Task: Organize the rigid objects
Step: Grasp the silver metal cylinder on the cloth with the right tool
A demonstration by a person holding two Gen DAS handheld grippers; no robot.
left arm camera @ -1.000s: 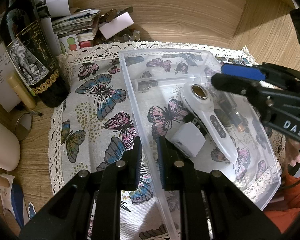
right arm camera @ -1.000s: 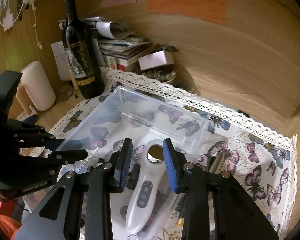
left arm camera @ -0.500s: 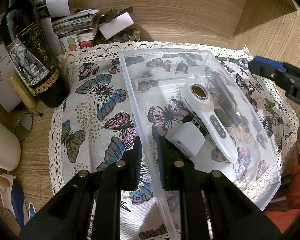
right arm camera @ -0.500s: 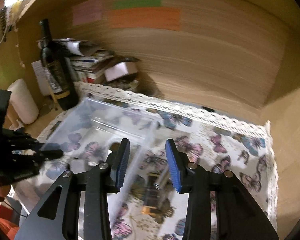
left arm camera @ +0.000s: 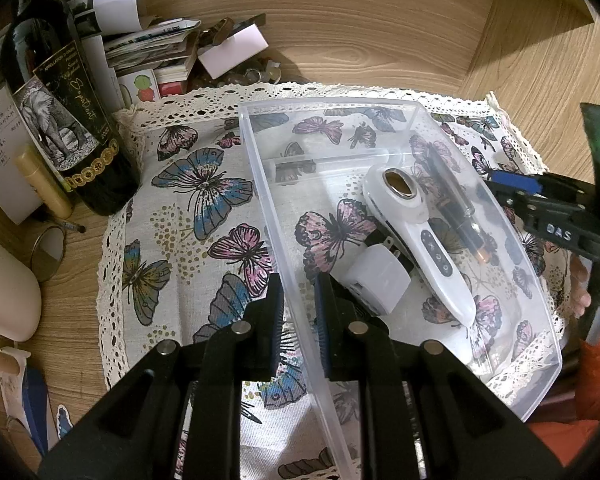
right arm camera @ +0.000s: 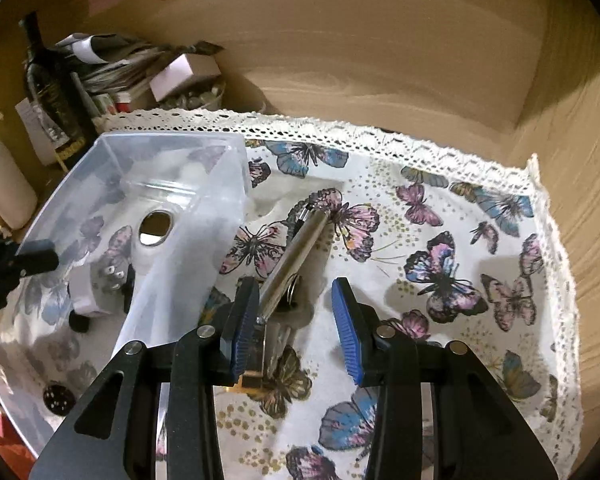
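Note:
A clear plastic bin (left arm camera: 268, 184) lies on the butterfly cloth (left arm camera: 204, 200). My left gripper (left arm camera: 298, 312) is shut on the bin's left wall. In the bin lie a white handheld device (left arm camera: 420, 232) and a white plug adapter (left arm camera: 376, 280). A dark pen-like tool with a gold end (left arm camera: 460, 212) shows through the bin's right wall. In the right wrist view this metal tool (right arm camera: 296, 256) lies on the cloth outside the bin (right arm camera: 204, 216). My right gripper (right arm camera: 296, 316) is open over the tool's near end, its left finger beside it.
A dark wine bottle (left arm camera: 60, 100) stands at the back left, next to a stack of papers and small boxes (left arm camera: 160, 52). A white cylinder (left arm camera: 4, 288) and a small round mirror (left arm camera: 48, 252) lie left of the cloth. Wooden walls close the back and right.
My right gripper has swung from above the bin to the cloth on its right, come down over the metal tool and opened wider. My left gripper has kept its hold on the bin wall.

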